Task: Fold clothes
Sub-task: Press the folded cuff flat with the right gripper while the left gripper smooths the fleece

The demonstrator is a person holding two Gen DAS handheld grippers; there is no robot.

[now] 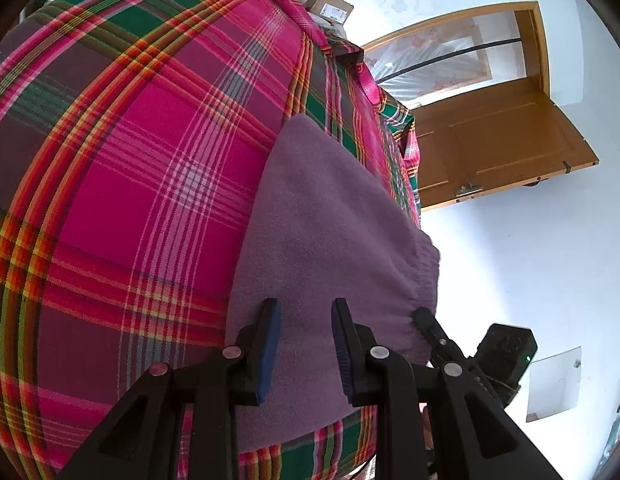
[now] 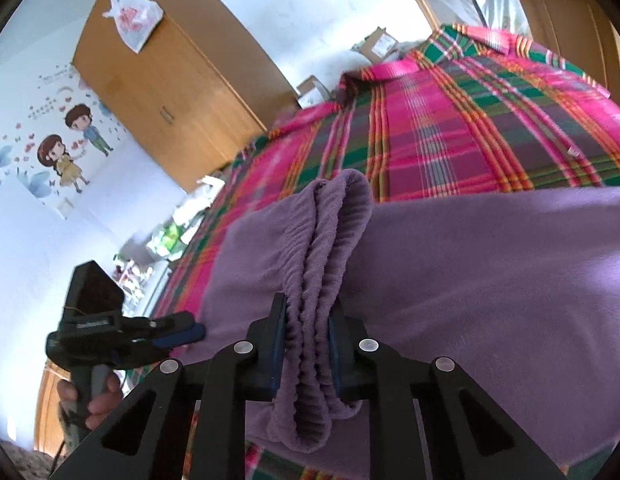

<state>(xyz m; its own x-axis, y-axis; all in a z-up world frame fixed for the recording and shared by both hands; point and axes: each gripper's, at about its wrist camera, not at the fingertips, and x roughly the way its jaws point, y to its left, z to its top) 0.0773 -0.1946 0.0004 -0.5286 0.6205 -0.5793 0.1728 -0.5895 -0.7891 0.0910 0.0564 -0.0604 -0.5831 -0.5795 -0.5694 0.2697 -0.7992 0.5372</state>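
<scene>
A purple fleece garment (image 1: 329,220) lies on a bed covered with a pink, green and orange plaid sheet (image 1: 150,160). My left gripper (image 1: 306,312) hovers over the garment's near part, open, with only flat cloth showing between its fingers. In the right wrist view, my right gripper (image 2: 308,314) is shut on the garment's ribbed waistband (image 2: 329,240), which bunches up in folds between the pads. The right gripper (image 1: 429,324) also shows in the left wrist view, at the garment's right edge. A hand (image 2: 94,396) holds the left gripper (image 2: 182,330) just left of the garment (image 2: 489,280).
An open wooden door (image 1: 493,144) stands past the bed's far corner. A wooden wardrobe (image 2: 162,92) with a plastic bag (image 2: 134,20) on top stands by the wall. Cardboard boxes (image 2: 379,46) sit beyond the bed. The plaid sheet (image 2: 469,128) stretches wide beyond the garment.
</scene>
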